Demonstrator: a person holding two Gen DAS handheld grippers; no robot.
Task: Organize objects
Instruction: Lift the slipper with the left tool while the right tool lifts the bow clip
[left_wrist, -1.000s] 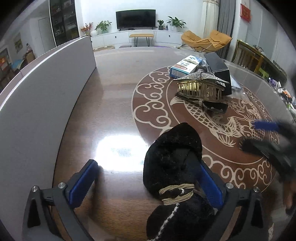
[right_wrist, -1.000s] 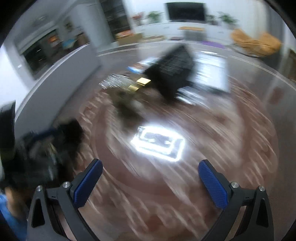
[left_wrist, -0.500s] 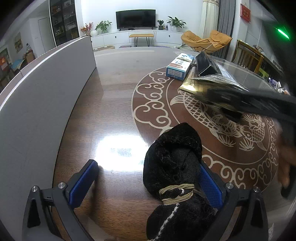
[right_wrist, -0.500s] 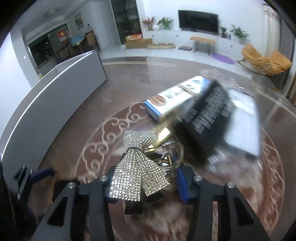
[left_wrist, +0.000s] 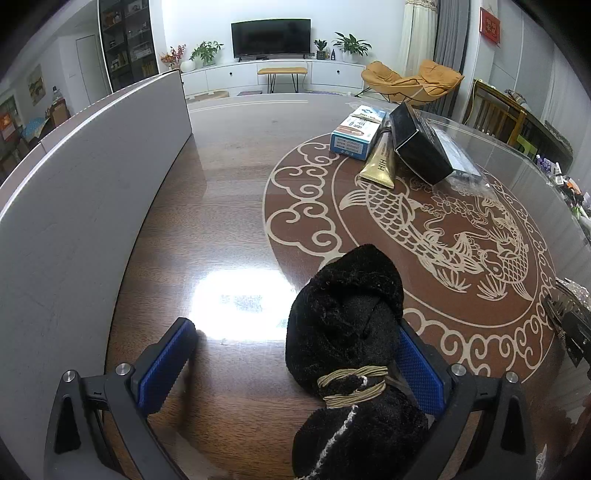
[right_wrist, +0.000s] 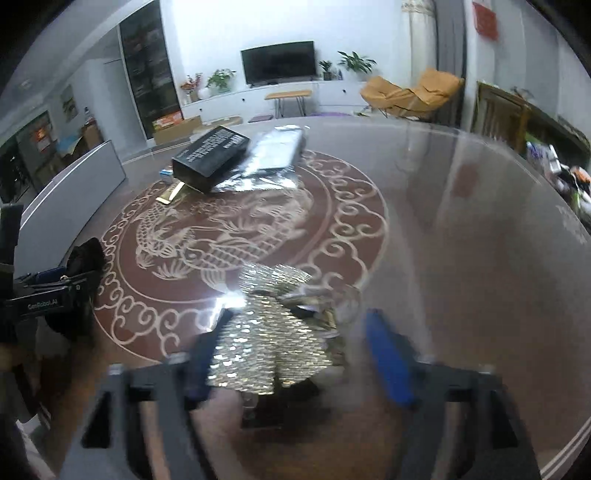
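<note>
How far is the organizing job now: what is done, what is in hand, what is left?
Done: the black fuzzy item lies near the front edge inside the open left claw. In hand: the right claw is opening around the rhinestone bow clip. Left: the blue box, gold tube and black box are piled farther back.

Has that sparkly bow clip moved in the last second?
Yes. The sparkly bow clip left the black box and now lies nearer the camera, beyond the fish pattern.

Glossy brown carp-patterned table (left_wrist: 229, 206); black fuzzy bundle (left_wrist: 347, 310) between left tongs; boxes (left_wrist: 417, 147), gold tube (left_wrist: 380, 162) far ahead; rhinestone bow clip (right_wrist: 269, 339) between right tongs.
</note>
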